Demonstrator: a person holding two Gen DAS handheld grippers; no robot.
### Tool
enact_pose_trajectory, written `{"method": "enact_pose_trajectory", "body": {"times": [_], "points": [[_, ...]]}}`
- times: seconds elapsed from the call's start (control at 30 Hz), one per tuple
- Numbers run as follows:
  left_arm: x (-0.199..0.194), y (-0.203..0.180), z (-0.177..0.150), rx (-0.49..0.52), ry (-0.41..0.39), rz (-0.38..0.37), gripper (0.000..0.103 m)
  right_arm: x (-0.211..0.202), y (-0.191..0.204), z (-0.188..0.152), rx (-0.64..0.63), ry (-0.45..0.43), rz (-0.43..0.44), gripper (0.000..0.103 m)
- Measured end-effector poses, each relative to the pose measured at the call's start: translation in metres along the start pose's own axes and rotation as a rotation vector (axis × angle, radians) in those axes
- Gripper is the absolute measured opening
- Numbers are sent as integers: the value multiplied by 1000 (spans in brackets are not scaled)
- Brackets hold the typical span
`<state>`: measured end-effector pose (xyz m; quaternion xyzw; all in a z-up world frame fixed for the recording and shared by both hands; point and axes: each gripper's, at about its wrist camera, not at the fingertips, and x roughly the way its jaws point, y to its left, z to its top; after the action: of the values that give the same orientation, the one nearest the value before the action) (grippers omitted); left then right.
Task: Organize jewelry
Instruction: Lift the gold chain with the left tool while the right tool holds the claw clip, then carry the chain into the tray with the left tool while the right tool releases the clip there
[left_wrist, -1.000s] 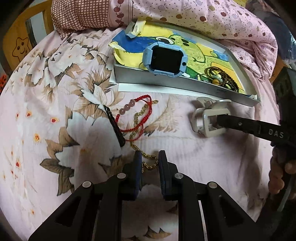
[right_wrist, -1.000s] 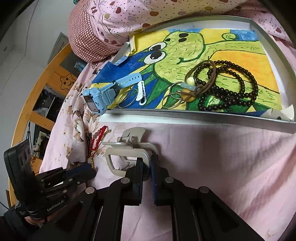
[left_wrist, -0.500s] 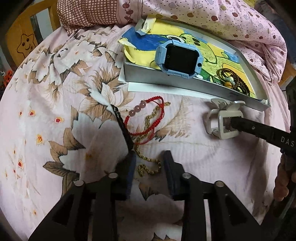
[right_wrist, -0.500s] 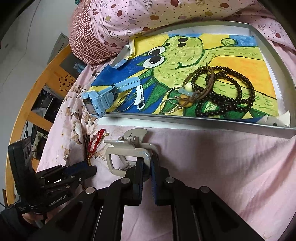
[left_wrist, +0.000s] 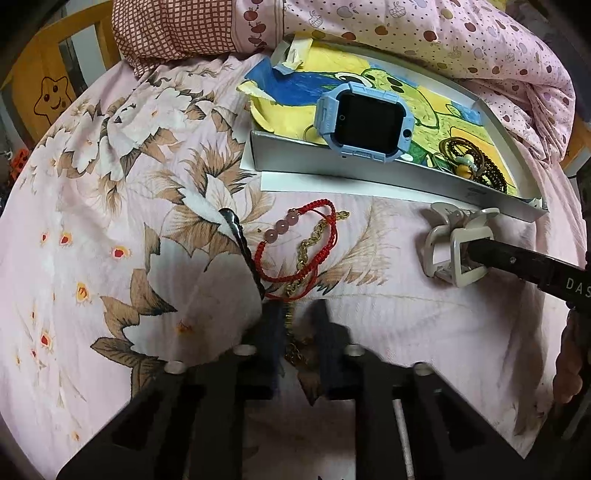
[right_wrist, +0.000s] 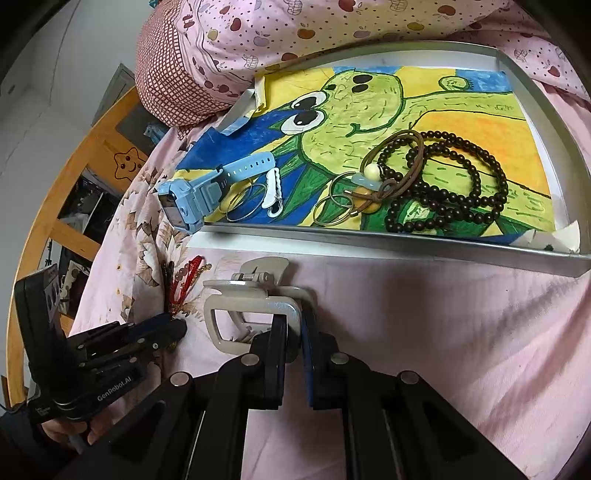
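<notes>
A beige hair claw (right_wrist: 236, 286) sits on the pink floral bedsheet just in front of the silver tray (right_wrist: 369, 240), and my right gripper (right_wrist: 293, 328) is shut on its near bar. Left of it lie a red cord bracelet (left_wrist: 325, 206) with pink beads, a gold chain (left_wrist: 308, 245) and a black hair clip (left_wrist: 240, 236). My left gripper (left_wrist: 298, 319) is open and low over the sheet, with the near end of the gold chain between its fingers. The tray holds a blue smartwatch (left_wrist: 369, 122), dark bead bracelets (right_wrist: 461, 206), key rings and a brown cord.
The tray is lined with a frog drawing (right_wrist: 351, 110) and backs onto a pink spotted quilt (left_wrist: 443, 37). A wooden bed rail with a star (left_wrist: 48, 98) runs along the left. A hand (left_wrist: 569, 362) holds the right gripper's handle.
My left gripper has moved forward over the gold chain, widening and then narrowing its fingers around the chain's near end. The right gripper stays shut on the hair claw, barely moved.
</notes>
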<state>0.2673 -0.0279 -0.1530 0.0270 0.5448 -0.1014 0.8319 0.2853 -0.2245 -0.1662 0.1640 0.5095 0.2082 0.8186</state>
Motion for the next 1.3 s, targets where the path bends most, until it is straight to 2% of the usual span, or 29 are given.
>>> {"method": "enact_pose_trajectory", "body": {"times": [0.17,0.27,0.37,0.57,0.7,0.93,1.03,1.13,1.3], "points": [[-2,-6,-3,25,7,-24,1,6,-5,-2,37,35,30,10],[-5,-3,-3,-21,25,-93,0,8,-5,-2,51,57,57,9],[-7,-2,-5,-67,66,-206,0,8,-1,-4,45,69,63,9],[-16,-14,-3,-29,47,-250,0,1,-1,-2,48,47,51,9],[-29,-14,1,-34,-11,-277,0,-14,3,3,27,-16,38,8],[-62,-18,15,-29,-178,-334,0,-45,13,12,-40,-178,8,8],[-73,-23,29,-33,-252,-352,0,-58,8,19,-42,-269,-15,8],[-74,-28,50,-51,-298,-376,0,-73,-1,30,-45,-379,-85,8],[-68,-37,88,-57,-349,-401,0,-79,-22,46,1,-438,-157,8]]}}
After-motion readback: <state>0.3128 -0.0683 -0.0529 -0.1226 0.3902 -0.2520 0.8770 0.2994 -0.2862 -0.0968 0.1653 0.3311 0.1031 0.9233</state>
